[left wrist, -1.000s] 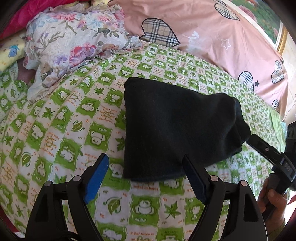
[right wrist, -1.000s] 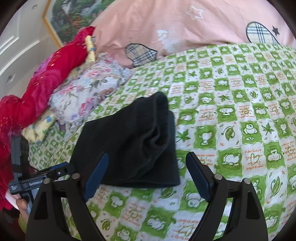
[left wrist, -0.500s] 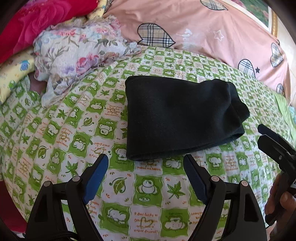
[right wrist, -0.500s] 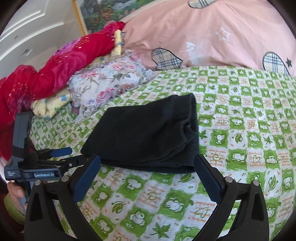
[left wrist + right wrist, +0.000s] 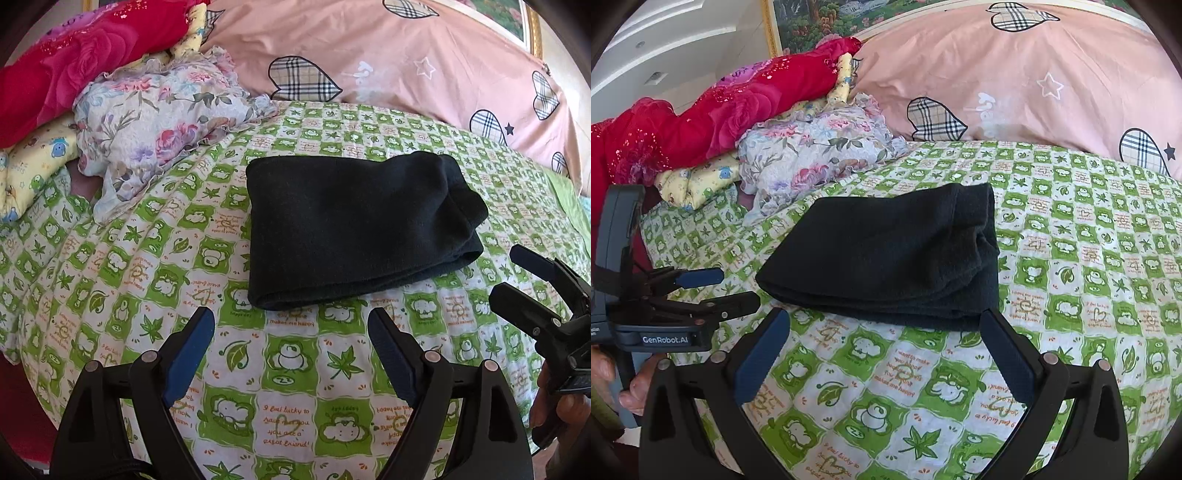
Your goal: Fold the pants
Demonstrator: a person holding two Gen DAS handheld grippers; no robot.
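- The black, soft knit pants (image 5: 354, 229) now lie as a compact folded bundle on the green-and-white checked bedspread (image 5: 288, 373), near the middle of the bed, with stacked layers showing along the near edge.
- A second ago both claws sat close against that near edge; since then they have drawn back, and bare bedspread shows between their tips and the cloth.
- The left gripper (image 5: 291, 354) is spread wide with nothing between its blue pads (image 5: 188, 354).
- The right gripper (image 5: 882, 350) has just widened to its full spread and is also empty; one tip sits just beside the bundle's near corner, and I cannot tell whether it touches.
- The floral ruffled pillow (image 5: 816, 162) and pink heart-patterned quilt (image 5: 1015, 70) lie beyond, apart from the bundle.
- To my eye, the fold is finished: the bundle looks tidy and released.
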